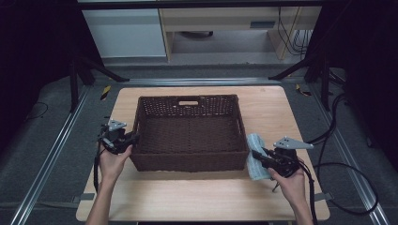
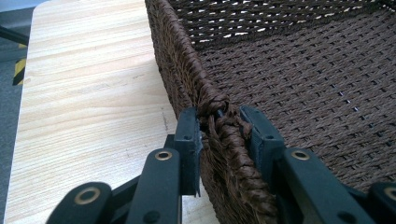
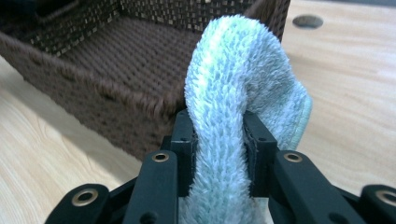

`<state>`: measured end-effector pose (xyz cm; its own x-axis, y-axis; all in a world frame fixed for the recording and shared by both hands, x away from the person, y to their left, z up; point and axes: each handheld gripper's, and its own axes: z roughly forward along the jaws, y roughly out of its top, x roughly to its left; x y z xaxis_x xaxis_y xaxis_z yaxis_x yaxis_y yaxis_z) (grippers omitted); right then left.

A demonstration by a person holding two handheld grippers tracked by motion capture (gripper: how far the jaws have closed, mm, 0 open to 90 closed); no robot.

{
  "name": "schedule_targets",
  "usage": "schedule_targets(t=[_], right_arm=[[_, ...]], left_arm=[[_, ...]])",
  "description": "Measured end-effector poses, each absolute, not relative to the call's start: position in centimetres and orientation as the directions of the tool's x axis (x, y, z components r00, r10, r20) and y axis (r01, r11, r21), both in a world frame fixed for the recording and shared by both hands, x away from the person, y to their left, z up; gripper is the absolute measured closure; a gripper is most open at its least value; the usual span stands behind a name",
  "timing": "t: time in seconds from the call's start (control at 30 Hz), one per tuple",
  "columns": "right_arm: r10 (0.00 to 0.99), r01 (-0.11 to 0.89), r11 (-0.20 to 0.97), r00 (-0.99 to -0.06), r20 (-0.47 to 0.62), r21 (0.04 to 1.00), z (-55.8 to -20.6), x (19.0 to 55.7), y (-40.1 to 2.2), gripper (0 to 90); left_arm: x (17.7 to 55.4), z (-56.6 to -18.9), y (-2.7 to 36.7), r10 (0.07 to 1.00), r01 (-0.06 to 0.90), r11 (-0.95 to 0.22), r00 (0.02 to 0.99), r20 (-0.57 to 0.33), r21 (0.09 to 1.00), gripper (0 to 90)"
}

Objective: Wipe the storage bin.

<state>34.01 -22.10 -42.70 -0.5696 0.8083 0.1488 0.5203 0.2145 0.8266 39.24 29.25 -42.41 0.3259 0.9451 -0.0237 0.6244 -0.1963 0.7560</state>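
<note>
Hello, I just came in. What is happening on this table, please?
A person works at a light wooden table with a claw in each hand. The left claw is closed on the left rim of a dark brown woven rectangular basket and seems to steady it. The right claw pinches a folded, fluffy light blue towel just outside the basket's right wall. Nothing lies in the basket, so the towel probably goes in next.

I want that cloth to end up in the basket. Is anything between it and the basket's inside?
Only the basket's own right wall: the light blue cloth, clamped in the right gripper, hangs just outside it. The inside looks bare. The left gripper straddles the left rim.
</note>
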Motion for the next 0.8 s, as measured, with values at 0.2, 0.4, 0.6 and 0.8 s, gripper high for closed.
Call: schedule_targets(t=[0.2, 0.4, 0.6, 0.8], right_arm=[[0.821, 0.589, 0.248, -0.549, 0.156, 0.769, -45.3, 34.5, -21.9, 71.0], [0.830, 0.637, 0.274, -0.535, 0.157, 0.721, -47.1, 34.9, -21.1, 70.9], [0.828, 0.597, 0.222, -0.533, 0.174, 0.771, -44.9, 33.7, -21.9, 70.8], [0.811, 0.516, 0.185, -0.561, 0.167, 0.836, -41.8, 31.9, -22.2, 70.9]], left_arm=[[39.2, -42.4, 29.3, 0.945, 0.625, -0.194, 0.325, -0.026, 0.756, 68.5], [39.2, -42.4, 29.3, 0.945, 0.625, -0.193, 0.325, -0.027, 0.756, 68.2], [39.2, -42.4, 29.3, 0.946, 0.626, -0.186, 0.323, -0.035, 0.757, 67.8], [39.2, -42.4, 29.3, 0.946, 0.626, -0.187, 0.323, -0.034, 0.757, 67.8]])
